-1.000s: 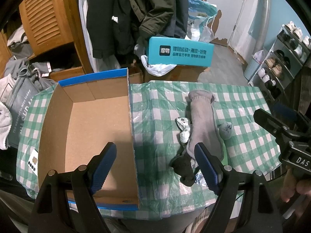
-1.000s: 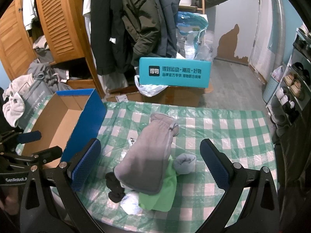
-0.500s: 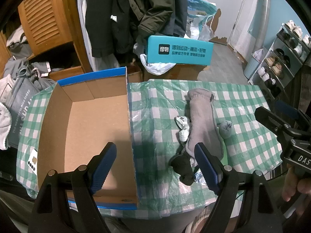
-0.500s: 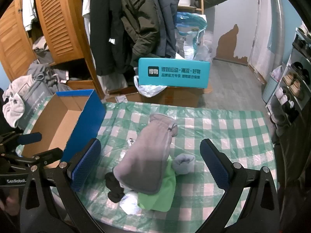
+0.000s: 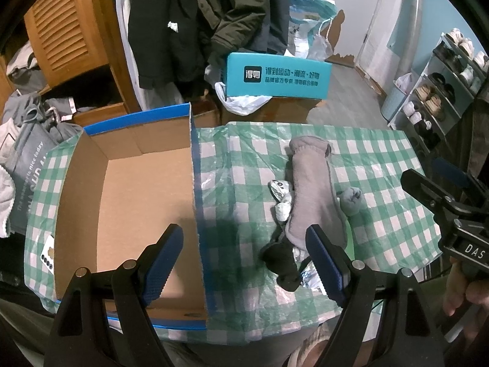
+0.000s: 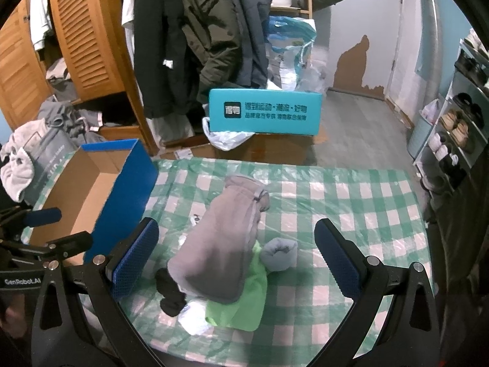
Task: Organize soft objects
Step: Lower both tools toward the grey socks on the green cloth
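A long grey fleece piece (image 6: 220, 244) (image 5: 311, 195) lies on the green checked tablecloth (image 6: 351, 202) over a green cloth (image 6: 244, 299). A black rolled sock (image 6: 169, 290) (image 5: 281, 264), a grey-blue rolled sock (image 6: 279, 253) (image 5: 351, 198) and white patterned socks (image 5: 281, 195) lie around it. An empty cardboard box with blue outer walls (image 5: 128, 208) (image 6: 122, 189) stands at the left. My left gripper (image 5: 244, 263) hovers open above the box's right wall. My right gripper (image 6: 235, 257) hovers open over the pile, touching nothing.
Beyond the table a teal shoebox (image 6: 264, 111) rests on cartons, with coats (image 6: 198, 30) hanging behind. A wooden louvred wardrobe (image 6: 82, 36) and heaped clothes (image 5: 27, 134) are at the left. Shoe shelves (image 5: 440, 91) line the right wall. A hand (image 5: 461, 287) holds the right tool.
Both grippers have shifted only slightly; the scene sits marginally lower and nearer. Nothing was picked up or moved.
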A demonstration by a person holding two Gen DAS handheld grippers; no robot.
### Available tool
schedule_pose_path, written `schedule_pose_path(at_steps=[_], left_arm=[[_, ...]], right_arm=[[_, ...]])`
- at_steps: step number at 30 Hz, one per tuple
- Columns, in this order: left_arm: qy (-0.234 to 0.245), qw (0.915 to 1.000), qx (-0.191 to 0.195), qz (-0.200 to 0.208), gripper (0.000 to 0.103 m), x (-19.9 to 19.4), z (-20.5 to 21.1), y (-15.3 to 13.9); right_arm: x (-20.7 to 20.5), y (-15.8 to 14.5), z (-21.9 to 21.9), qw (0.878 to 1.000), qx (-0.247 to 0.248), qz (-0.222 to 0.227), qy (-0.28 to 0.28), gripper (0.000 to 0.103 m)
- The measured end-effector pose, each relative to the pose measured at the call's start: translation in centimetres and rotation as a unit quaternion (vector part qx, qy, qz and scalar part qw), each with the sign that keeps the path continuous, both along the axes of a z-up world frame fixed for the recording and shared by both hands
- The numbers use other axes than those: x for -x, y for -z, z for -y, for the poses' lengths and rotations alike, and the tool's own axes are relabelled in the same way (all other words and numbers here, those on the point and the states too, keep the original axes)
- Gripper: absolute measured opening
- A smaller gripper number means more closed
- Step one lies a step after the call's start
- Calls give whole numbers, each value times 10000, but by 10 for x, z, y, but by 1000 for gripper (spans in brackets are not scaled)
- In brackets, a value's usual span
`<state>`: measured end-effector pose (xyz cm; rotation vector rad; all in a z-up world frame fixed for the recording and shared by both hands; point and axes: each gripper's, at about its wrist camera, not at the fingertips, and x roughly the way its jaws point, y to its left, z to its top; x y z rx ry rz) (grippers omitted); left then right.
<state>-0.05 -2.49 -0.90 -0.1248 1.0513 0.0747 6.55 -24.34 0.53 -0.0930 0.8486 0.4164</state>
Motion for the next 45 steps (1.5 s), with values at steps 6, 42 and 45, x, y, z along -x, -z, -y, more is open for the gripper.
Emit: schedule_pose_path(at_steps=[6,42,45], left_arm=[[10,9999,-62,-106,84,-10,6,4],[388,9905,177,-1304,84,-96,68,89],[379,9894,182,-1388,84,-102,70,96]], right_arm=[[-2,8,11,9998,-3,-22,185,101],[-80,125,61,9819,-108,-1597,1014,101],[-86,135,63,9785,-165,-1755,1074,101]])
